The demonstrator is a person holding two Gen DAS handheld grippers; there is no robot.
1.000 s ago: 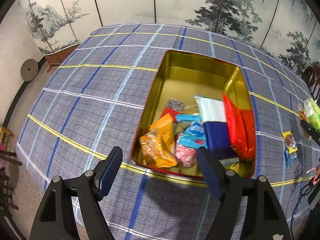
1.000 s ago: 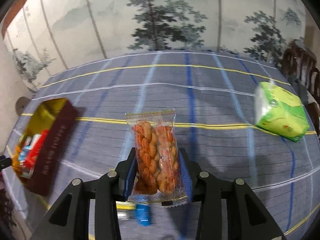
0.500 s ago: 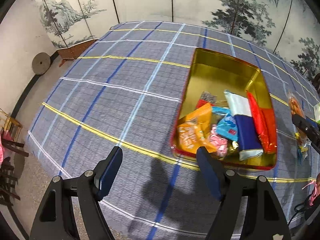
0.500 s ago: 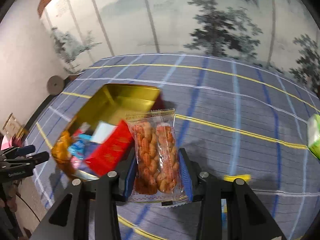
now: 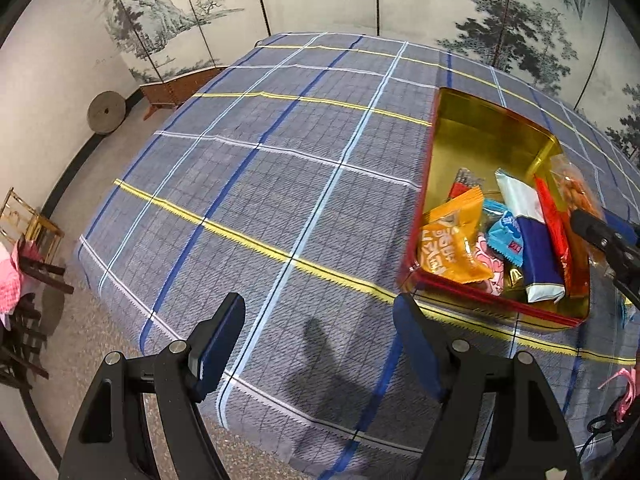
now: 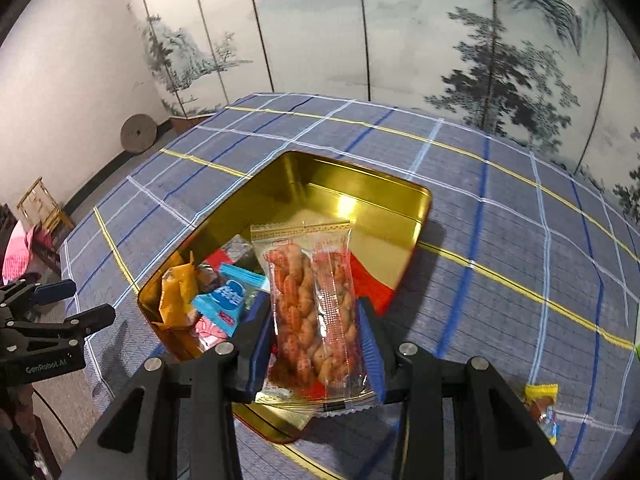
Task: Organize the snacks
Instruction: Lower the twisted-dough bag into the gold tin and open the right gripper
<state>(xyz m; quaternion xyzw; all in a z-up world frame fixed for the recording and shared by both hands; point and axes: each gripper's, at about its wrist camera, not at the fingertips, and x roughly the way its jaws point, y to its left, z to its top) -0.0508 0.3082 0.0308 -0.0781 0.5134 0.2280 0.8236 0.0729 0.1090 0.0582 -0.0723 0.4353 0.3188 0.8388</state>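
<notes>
A gold tin [image 6: 312, 184] with a red outside [image 5: 472, 128] sits on the plaid tablecloth and holds several snack packets, among them an orange packet [image 5: 452, 236] and a blue and white one [image 5: 528, 236]. My right gripper [image 6: 316, 332] is shut on a clear packet of twisted fried dough [image 6: 312, 308], held upright over the tin's near end. That packet [image 5: 576, 188] and the right gripper [image 5: 600, 236] show at the right edge of the left wrist view. My left gripper [image 5: 320, 344] stands open with nothing between its fingers, over the cloth left of the tin.
A small yellow and blue snack packet [image 6: 542, 404] lies on the cloth right of the tin. The table edge [image 5: 120, 300] drops to the floor on the left, where chairs [image 5: 24, 280] stand. A painted folding screen [image 6: 400, 40] backs the table.
My right gripper has carried the twisted dough packet leftward from open cloth to over the tin. My left gripper has drifted left, so the tin sits at the right of its view.
</notes>
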